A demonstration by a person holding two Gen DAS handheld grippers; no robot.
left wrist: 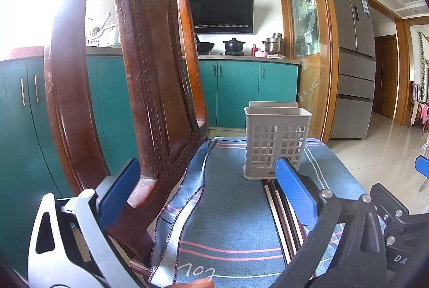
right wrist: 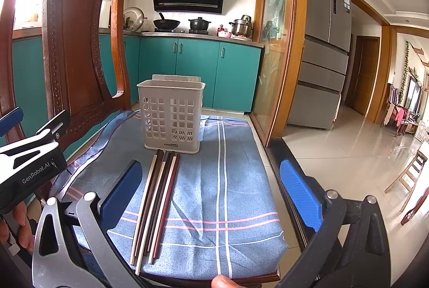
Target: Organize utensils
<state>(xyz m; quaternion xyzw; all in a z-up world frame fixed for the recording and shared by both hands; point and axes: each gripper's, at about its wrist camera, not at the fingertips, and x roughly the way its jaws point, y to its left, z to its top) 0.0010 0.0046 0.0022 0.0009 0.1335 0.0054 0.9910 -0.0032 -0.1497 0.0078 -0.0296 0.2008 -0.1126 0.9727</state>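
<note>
A white slotted utensil holder stands upright at the far side of a blue striped cloth on a chair seat. Several chopsticks, cream, brown and dark, lie side by side in front of it, pointing toward the holder. My right gripper is open and empty, low over the cloth, with the chopsticks just inside its left finger. My left gripper is open and empty; the chair's back post sits by its left finger. The holder and the chopsticks show beside its right finger.
A carved dark wooden chair back rises at the left of the seat. Teal kitchen cabinets, a stove with pots, a glass partition and a grey fridge stand behind. Tiled floor lies to the right.
</note>
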